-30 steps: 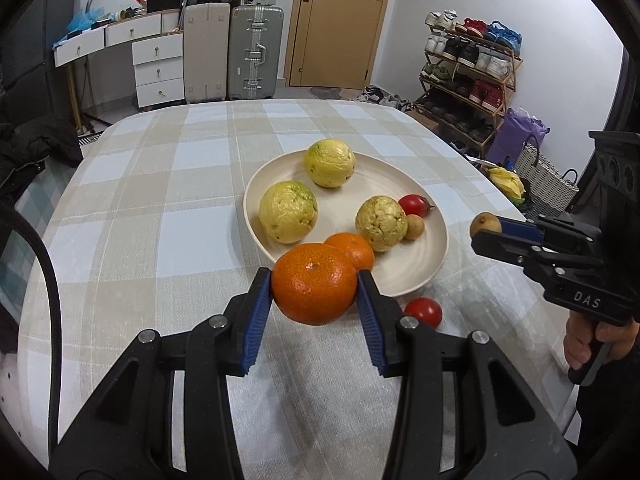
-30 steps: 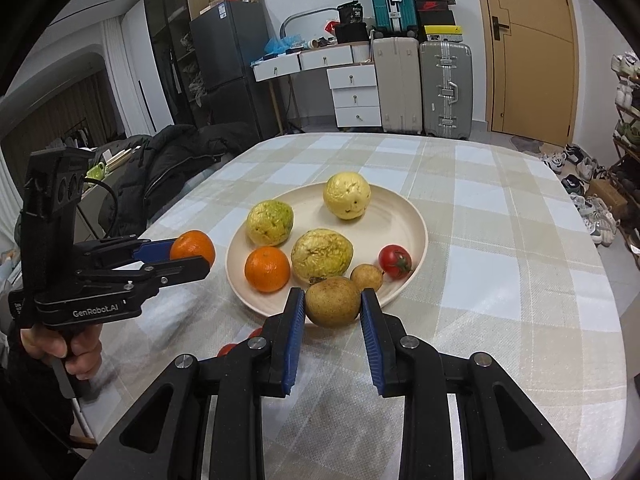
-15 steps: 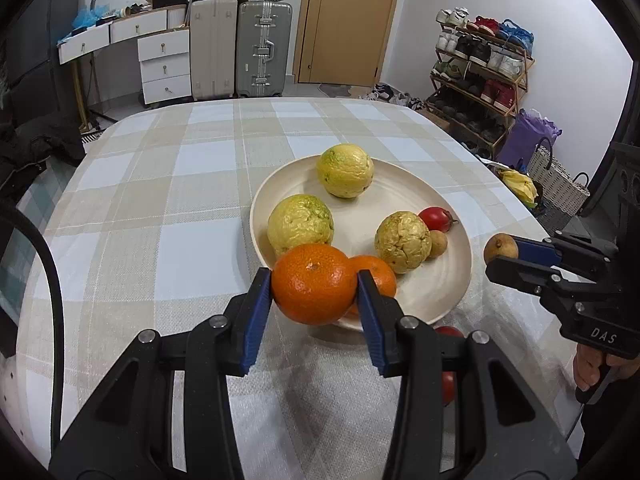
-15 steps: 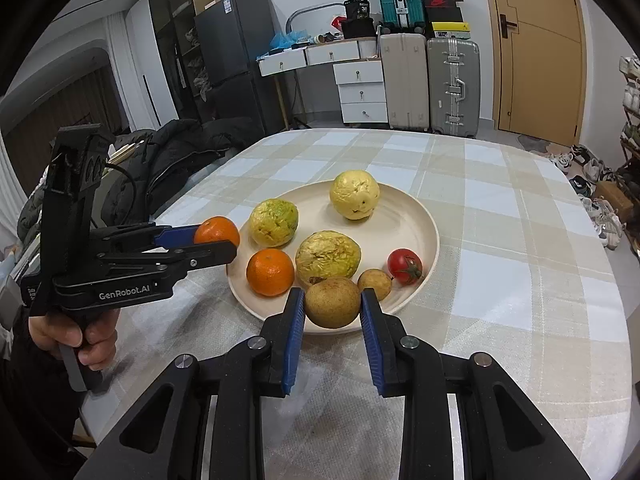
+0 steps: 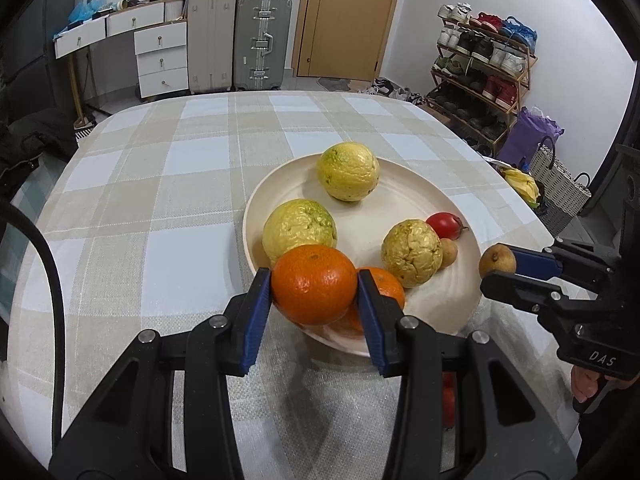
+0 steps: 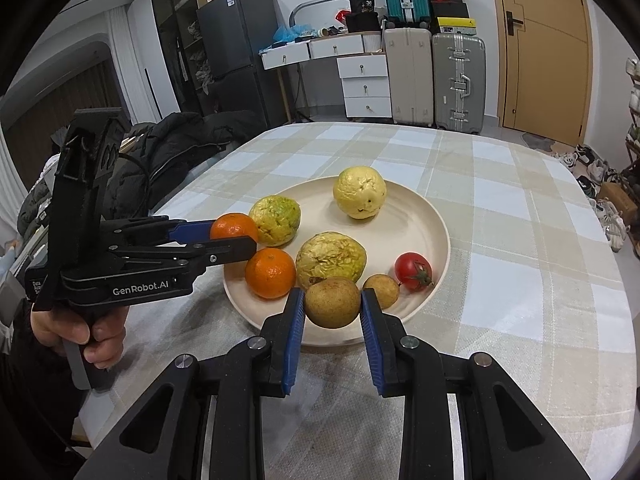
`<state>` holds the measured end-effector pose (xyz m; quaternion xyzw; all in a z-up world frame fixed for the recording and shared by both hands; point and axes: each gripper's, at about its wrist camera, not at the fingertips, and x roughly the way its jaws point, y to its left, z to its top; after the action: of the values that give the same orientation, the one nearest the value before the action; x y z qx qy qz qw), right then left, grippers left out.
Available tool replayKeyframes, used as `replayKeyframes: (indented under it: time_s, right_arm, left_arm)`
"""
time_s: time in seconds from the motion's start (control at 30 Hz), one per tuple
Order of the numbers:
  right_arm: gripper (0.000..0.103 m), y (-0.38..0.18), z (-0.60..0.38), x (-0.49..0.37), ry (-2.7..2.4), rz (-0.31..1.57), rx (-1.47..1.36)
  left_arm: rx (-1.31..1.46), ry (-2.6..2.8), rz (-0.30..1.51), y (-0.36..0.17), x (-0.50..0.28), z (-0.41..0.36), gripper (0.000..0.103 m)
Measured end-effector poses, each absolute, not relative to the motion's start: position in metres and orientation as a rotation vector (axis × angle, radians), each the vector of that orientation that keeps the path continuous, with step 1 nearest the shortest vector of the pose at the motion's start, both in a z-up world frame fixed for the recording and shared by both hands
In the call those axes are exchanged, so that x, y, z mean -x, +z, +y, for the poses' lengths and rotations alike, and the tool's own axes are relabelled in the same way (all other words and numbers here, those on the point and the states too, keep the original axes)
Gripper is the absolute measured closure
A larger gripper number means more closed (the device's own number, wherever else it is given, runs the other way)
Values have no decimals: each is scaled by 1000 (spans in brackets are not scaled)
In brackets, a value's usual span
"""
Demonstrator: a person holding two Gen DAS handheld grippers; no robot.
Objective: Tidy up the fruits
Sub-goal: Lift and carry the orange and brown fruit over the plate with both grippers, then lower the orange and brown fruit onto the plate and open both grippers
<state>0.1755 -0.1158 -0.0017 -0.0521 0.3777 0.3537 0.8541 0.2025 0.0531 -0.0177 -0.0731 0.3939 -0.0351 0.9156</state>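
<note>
A cream plate (image 5: 404,200) (image 6: 424,216) on the checked tablecloth holds three yellow-green guavas (image 5: 348,176), an orange (image 6: 270,273), a red tomato (image 6: 412,271) and a small brown fruit (image 6: 382,290). My left gripper (image 5: 314,292) is shut on an orange (image 5: 314,284), held above the plate's near-left rim; it also shows in the right wrist view (image 6: 234,236). My right gripper (image 6: 332,312) is shut on a brown round fruit (image 6: 332,302), held over the plate's near rim; it also shows in the left wrist view (image 5: 498,270).
A red tomato (image 5: 448,400) lies on the cloth, partly hidden behind my left gripper's finger. A dark jacket (image 6: 176,148) lies off the table's left side. Suitcases (image 5: 260,40), drawers and a shoe rack (image 5: 480,64) stand beyond the table.
Both grippers have moved forward toward the plate with their fruits held. The orange now hangs over the plate's near-left rim and the brown fruit over its near rim.
</note>
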Motion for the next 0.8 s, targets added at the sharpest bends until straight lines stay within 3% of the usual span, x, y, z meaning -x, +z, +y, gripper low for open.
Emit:
replayKeyframes:
  time_s: [0.8]
  right_arm:
    - [74,-4,-120,-189,699,800,61]
  left_arm:
    - [124,-57,802,-13,-235,45,64]
